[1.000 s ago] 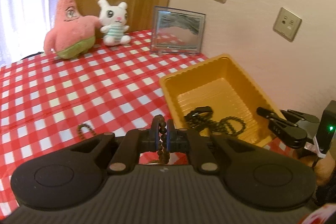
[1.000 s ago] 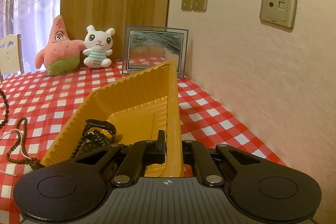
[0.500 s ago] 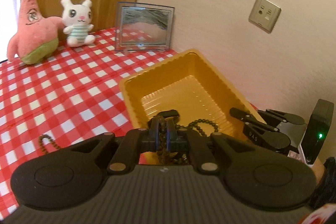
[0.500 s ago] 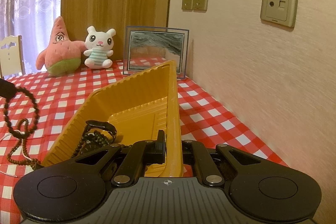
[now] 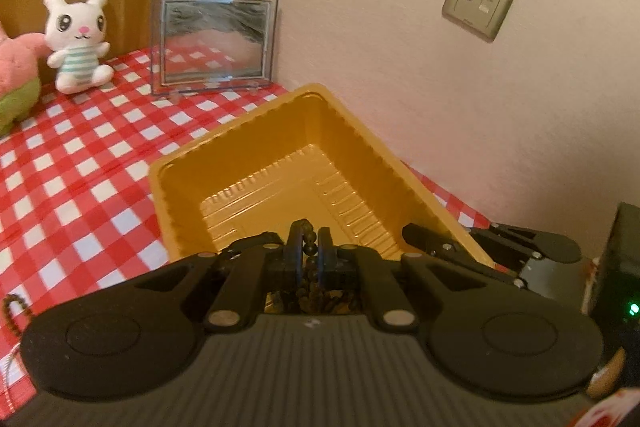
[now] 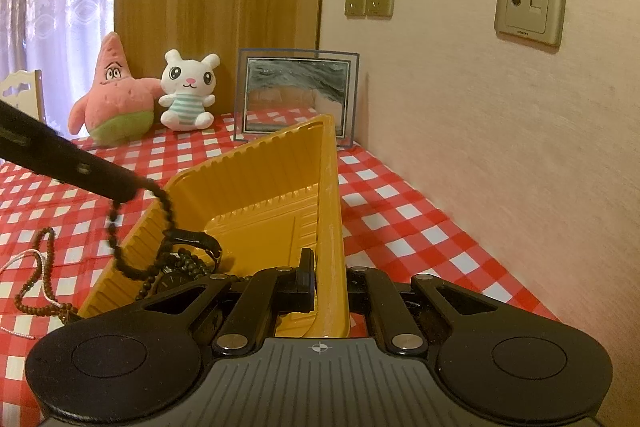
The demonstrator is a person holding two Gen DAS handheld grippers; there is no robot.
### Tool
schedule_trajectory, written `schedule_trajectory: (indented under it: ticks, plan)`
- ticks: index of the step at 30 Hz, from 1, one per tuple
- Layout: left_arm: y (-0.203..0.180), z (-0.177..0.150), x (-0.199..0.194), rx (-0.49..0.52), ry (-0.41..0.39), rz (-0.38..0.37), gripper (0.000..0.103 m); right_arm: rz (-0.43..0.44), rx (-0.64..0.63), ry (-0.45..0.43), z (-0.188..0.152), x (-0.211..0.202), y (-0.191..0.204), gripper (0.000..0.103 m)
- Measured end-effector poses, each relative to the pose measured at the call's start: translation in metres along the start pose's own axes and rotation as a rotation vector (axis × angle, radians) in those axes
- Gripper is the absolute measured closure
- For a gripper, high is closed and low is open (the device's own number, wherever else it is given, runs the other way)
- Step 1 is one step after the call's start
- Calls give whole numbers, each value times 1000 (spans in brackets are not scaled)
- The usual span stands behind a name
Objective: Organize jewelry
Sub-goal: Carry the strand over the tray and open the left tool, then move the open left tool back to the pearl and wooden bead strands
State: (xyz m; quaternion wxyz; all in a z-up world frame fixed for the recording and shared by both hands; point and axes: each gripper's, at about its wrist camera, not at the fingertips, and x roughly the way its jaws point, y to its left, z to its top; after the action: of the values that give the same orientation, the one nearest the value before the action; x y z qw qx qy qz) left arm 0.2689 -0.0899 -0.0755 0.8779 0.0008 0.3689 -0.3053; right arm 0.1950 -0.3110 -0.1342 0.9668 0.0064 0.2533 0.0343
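Observation:
A yellow plastic tray (image 5: 360, 135) stands on the checked tablecloth by the wall; it also shows in the right wrist view (image 6: 256, 167). My left gripper (image 5: 309, 247) is shut on a dark bead bracelet (image 5: 309, 241) and holds it over the tray's near end. In the right wrist view the left gripper (image 6: 124, 193) reaches in from the left with the bead bracelet (image 6: 168, 211) dangling into the tray. A black watch (image 6: 196, 239) and more dark beads (image 6: 188, 263) lie in the tray. My right gripper (image 6: 326, 281) is shut on the tray's near right wall.
Another bead string (image 6: 42, 279) with a white cord lies on the cloth left of the tray. A framed picture (image 6: 296, 95), a white bunny toy (image 6: 188, 91) and a pink star toy (image 6: 112, 95) stand at the back. The wall runs along the right.
My left gripper has carried the bead bracelet right and forward, from over the cloth to over the tray. The right gripper has stayed on the tray wall.

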Motion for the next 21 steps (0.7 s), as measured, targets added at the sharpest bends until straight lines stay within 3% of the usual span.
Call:
schedule_trajectory:
  ticks: [4,7,10,17,21]
  plan:
    - [-4,4,16,-12,7,-4,96,2,3,3,0,0,-1,98]
    - [-6,8,20,-18,-7,2,83,3,4,6,0,1,-1,98]
    - [-6,11,17,-30,-30,0,77,3,1,7,0,0,-1,98]
    - [7,8,-9,-83,-80,29,77,5,-2,11,0,0,0,98]
    - [28,-2,-37,-124,-105,98,77,5,-2,11,0,0,0,98]
